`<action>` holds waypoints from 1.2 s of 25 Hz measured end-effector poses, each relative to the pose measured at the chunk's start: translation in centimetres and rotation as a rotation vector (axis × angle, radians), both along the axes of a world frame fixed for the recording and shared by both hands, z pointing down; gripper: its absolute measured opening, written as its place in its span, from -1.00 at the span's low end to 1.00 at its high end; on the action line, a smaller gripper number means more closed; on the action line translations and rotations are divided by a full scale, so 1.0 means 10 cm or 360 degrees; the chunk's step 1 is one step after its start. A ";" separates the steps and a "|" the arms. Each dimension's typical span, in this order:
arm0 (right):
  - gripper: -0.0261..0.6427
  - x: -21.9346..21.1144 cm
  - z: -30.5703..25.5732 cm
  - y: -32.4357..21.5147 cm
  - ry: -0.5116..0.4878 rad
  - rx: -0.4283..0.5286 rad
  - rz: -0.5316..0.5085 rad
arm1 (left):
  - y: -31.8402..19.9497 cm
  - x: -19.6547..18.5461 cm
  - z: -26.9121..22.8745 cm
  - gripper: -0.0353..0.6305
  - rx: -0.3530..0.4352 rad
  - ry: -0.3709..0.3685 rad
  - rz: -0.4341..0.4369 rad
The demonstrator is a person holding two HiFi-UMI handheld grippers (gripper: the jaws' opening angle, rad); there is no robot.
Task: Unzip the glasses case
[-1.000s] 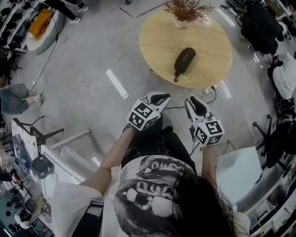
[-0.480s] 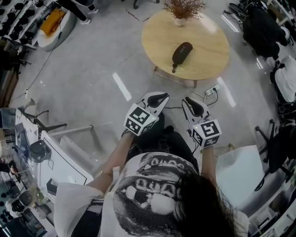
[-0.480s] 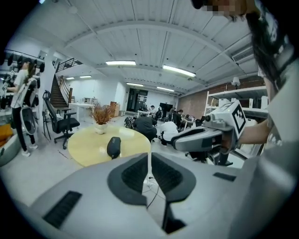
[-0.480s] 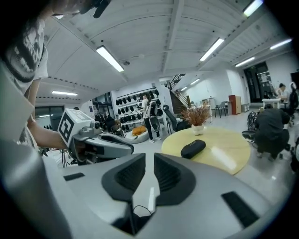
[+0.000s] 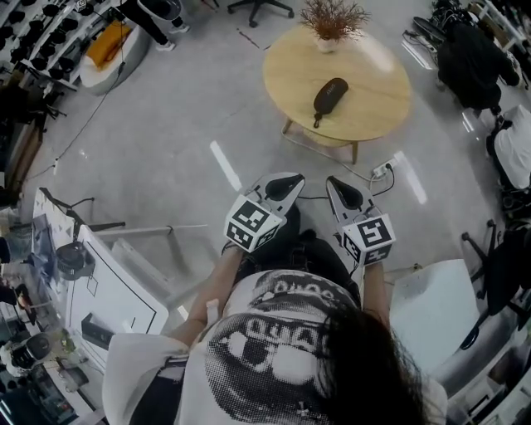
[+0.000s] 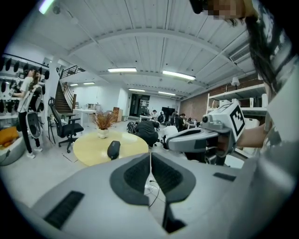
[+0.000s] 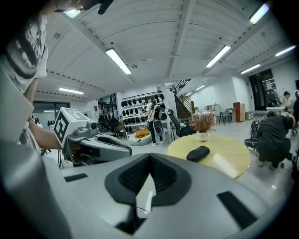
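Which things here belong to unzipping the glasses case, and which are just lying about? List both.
Job: glasses case; round table under it; left gripper, shut, empty; right gripper, fingers just closed on nothing.
Lying about: potted dried plant; power strip; office chair.

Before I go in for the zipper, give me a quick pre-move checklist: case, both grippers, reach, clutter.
1. Glasses case lying on the round table, looks closed: ok.
2. Left gripper ready to grasp: not ok, jaws shut, nothing between them.
3. Right gripper ready to grasp: not ok, its jaws have just been closing and are shut on nothing.
4. Grippers at the case: not ok, both are over the floor, well short of the table.
5. Zipper pull located: cannot tell, too small to see.
6. Potted plant apart from the case: ok.
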State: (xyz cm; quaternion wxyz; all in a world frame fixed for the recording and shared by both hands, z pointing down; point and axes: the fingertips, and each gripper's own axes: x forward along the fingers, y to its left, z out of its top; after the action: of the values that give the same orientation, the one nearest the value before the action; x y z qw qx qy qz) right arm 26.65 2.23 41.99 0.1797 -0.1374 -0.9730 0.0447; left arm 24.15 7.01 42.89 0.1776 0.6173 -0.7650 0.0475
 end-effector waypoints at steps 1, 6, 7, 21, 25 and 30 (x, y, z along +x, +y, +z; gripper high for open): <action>-0.93 0.02 -0.01 0.02 -0.0004 0.0008 -0.0003 | 0.01 0.03 -0.01 -0.85 0.0002 -0.0005 0.0003; -0.93 0.08 -0.08 0.09 -0.0033 0.0036 -0.0009 | 0.06 0.15 -0.07 -0.85 0.0000 -0.0023 0.0047; -0.93 0.09 -0.08 0.11 -0.0039 0.0042 -0.0011 | 0.08 0.16 -0.07 -0.85 -0.0002 -0.0025 0.0053; -0.94 0.14 -0.06 0.36 -0.0054 0.0138 -0.0097 | 0.28 0.23 -0.08 -0.86 0.0006 -0.0022 0.0079; -0.94 0.14 -0.05 0.36 -0.0047 0.0135 -0.0096 | 0.30 0.22 -0.08 -0.86 0.0009 -0.0012 0.0071; -0.94 0.15 -0.02 0.34 -0.0035 0.0140 -0.0099 | 0.26 0.22 -0.05 -0.86 -0.0002 -0.0006 0.0079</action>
State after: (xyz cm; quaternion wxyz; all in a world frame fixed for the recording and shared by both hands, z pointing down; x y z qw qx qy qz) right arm 28.15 5.59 41.76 0.1763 -0.1600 -0.9712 -0.0052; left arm 26.40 9.66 42.42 0.1754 0.6360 -0.7496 0.0536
